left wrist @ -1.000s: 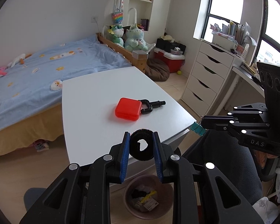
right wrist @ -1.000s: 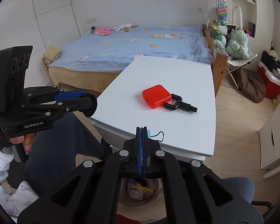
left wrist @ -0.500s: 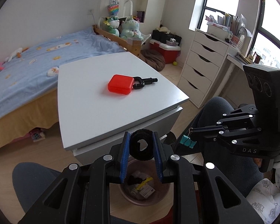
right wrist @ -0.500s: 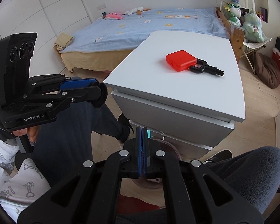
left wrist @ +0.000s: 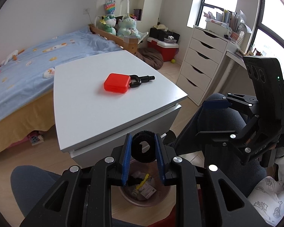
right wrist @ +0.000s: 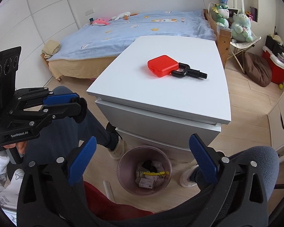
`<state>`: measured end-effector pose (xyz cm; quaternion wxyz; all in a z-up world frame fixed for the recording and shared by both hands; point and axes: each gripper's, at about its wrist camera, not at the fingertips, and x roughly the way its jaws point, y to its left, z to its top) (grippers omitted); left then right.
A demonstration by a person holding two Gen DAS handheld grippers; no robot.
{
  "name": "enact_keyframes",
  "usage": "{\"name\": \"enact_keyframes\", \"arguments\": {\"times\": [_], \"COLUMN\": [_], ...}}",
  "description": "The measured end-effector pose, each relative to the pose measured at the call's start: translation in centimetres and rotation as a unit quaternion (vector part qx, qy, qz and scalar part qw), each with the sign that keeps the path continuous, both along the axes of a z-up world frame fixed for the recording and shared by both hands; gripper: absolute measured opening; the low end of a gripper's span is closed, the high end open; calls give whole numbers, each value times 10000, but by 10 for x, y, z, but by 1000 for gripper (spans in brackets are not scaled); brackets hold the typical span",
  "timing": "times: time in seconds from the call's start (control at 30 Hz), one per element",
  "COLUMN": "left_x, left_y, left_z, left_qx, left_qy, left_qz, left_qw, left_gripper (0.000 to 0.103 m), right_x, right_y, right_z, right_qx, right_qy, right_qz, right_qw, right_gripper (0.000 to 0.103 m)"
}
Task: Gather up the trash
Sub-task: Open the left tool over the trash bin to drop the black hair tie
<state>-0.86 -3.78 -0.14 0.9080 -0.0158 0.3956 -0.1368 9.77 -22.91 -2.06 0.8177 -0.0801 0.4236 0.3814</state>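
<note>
My left gripper (left wrist: 143, 147) is shut on a black fuzzy ring (left wrist: 144, 158), held above the pink trash bin (left wrist: 142, 204). In the right wrist view the same left gripper (right wrist: 75, 106) shows at the left with the ring (right wrist: 82, 111) at its tip. My right gripper (right wrist: 143, 138) is over the bin (right wrist: 121, 162); its jaws are opening wide and nothing is between them. It also shows at the right as the right gripper (left wrist: 201, 118). Paper scraps and a yellow strip (right wrist: 155, 173) lie in the bin.
A white table (right wrist: 161, 98) stands just behind the bin, with a red case (right wrist: 161, 65) and a black tool (right wrist: 189, 72) on it. The person's legs flank the bin. A bed lies beyond, and white drawers (left wrist: 200, 66) stand at the right.
The right gripper's jaws went from shut to wide apart, and the teal binder clip they held is gone from between them. The left gripper keeps the ring.
</note>
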Motion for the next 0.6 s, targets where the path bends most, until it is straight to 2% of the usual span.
{"name": "enact_keyframes", "arguments": {"times": [0.6], "left_x": [-1], "left_y": [-22], "left_z": [-3], "left_qx": [25], "left_qy": [74], "left_qz": [-368], "left_qw": [9993], "left_gripper": [24], "right_x": [4], "right_y": [-21], "right_z": [6], "right_qx": [62], "right_qy": [-61], "right_qz": [-309], "right_qw": [9995], "right_gripper": [97]}}
